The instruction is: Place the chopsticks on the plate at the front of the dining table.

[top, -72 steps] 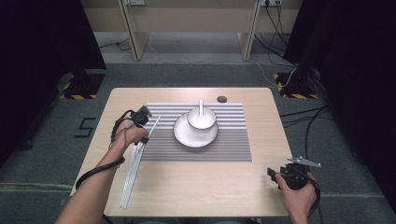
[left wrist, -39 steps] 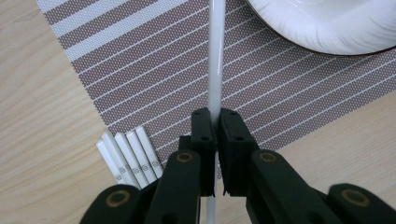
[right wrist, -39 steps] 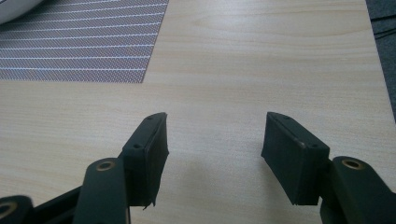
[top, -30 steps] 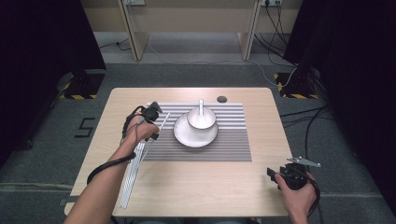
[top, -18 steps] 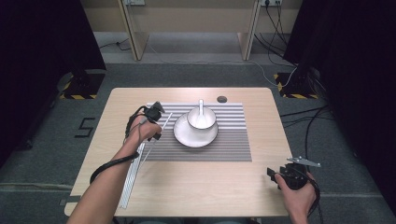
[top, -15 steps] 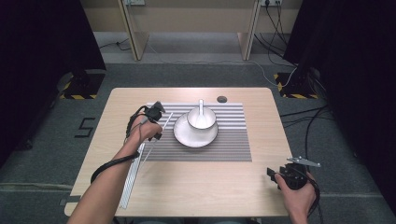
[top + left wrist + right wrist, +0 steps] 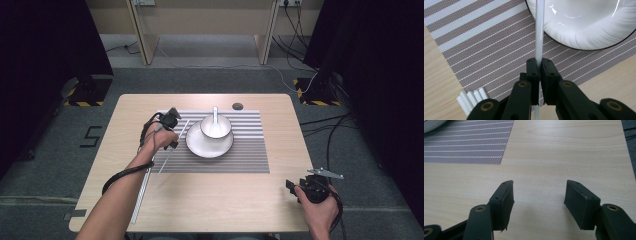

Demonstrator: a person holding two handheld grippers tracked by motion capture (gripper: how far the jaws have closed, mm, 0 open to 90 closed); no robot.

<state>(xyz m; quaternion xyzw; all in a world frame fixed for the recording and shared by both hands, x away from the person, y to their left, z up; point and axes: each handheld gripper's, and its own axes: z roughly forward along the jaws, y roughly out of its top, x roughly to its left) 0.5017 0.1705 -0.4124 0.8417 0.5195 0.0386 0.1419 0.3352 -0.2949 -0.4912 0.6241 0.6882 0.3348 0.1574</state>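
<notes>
White chopstick is being pinched by left tongs, its 12 o'clock end being cropped; right tongs are being held spread.

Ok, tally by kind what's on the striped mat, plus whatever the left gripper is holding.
Plate: 1
Bowl: 1
Spoon: 1
White stick, clamped in the left gripper: 1
Total: 4

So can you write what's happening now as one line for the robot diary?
left gripper: shut on white chopstick | chopstick: over striped placemat, beside plate | right gripper: open, holding nothing, over bare table
</notes>
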